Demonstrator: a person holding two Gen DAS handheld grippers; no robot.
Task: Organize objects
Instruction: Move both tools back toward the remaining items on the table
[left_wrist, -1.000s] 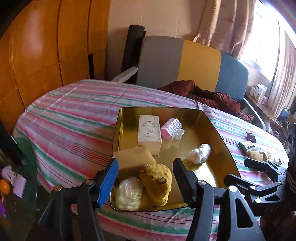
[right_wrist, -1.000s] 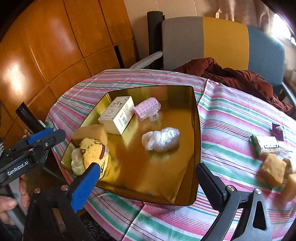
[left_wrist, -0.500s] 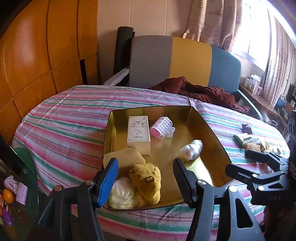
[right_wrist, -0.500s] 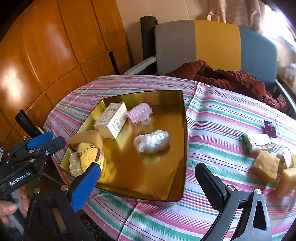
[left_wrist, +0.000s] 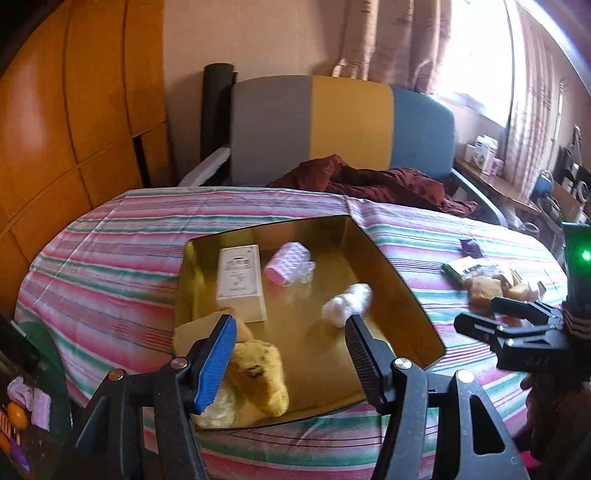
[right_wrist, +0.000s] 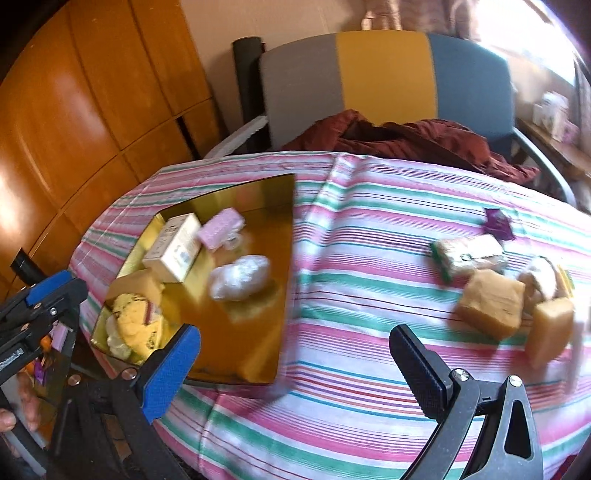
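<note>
The shiny gold metal tray (right_wrist: 258, 332) holds tidied things. To its right on the striped cloth (right_wrist: 351, 258) wait tan sponge blocks (right_wrist: 491, 302). The right gripper (right_wrist: 291, 363) is wide open and empty, aimed there; the left gripper (left_wrist: 288, 354) is half open, empty, above the tray.

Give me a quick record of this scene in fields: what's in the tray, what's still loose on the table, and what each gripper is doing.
surface: striped tablecloth
container: gold tray
in tray: white box, pink roller, white plastic wad, tan sponge, yellow plush toy
outside tray: two tan blocks, green-edged packet, purple wrapper
left gripper: open, empty, above the tray's near edge
right gripper: open, empty, above the cloth
</note>
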